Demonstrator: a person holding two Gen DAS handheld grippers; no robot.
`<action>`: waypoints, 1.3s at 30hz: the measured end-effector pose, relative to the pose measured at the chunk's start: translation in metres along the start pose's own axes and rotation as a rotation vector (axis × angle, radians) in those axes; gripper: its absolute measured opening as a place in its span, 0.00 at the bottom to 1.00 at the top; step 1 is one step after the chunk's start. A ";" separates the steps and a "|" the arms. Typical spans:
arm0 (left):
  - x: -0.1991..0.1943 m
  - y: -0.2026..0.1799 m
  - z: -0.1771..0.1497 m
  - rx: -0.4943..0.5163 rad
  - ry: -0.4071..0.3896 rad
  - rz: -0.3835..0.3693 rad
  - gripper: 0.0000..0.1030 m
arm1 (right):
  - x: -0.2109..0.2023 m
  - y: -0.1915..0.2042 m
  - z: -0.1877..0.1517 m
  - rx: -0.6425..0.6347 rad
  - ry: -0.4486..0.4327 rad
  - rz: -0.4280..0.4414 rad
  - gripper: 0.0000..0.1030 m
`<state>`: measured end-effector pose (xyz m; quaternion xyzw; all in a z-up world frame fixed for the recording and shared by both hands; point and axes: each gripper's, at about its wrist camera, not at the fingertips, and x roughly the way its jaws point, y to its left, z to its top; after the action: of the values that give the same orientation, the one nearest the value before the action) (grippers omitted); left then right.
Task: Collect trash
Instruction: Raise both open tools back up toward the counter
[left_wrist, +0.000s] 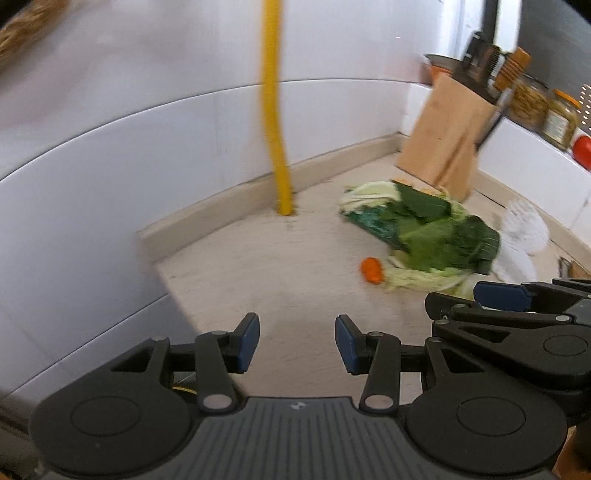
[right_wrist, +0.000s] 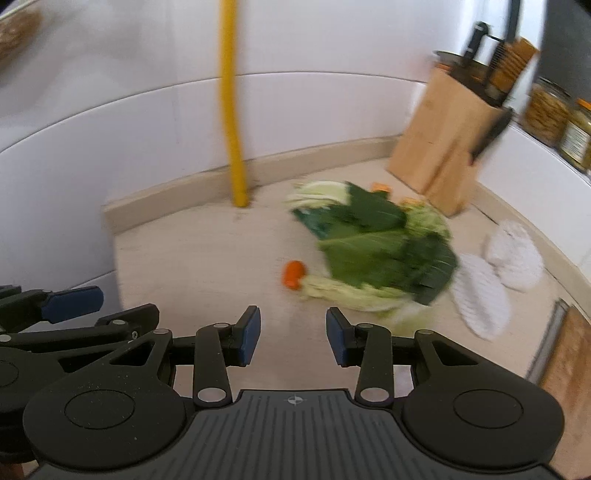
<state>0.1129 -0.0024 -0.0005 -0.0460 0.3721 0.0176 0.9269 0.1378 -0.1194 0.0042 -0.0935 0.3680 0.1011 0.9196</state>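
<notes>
- Left tongs (left_wrist: 297, 341) & right tongs (right_wrist: 293, 335): both gaping, nothing held, side by side above table (right_wrist: 207, 258).
- Veg scraps (right_wrist: 376, 251) piled on table nr knife block (right_wrist: 447, 144); carrot bit (right_wrist: 293, 274) at pile's left edge.

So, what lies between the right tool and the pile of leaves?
Only bare counter lies between the right tool and the leaves, as the right wrist view shows; a carrot piece sits just left.
</notes>
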 end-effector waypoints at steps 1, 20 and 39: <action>0.002 -0.004 0.001 0.010 0.001 -0.007 0.38 | -0.001 -0.005 -0.002 0.006 -0.002 -0.014 0.47; 0.032 -0.058 0.015 0.132 0.029 -0.092 0.38 | 0.012 -0.063 -0.011 0.082 0.003 -0.149 0.50; 0.055 -0.065 0.018 0.155 0.058 -0.147 0.43 | 0.032 -0.099 -0.016 0.112 0.031 -0.139 0.72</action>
<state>0.1696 -0.0658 -0.0212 -0.0017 0.3948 -0.0809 0.9152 0.1747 -0.2146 -0.0202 -0.0687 0.3799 0.0146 0.9224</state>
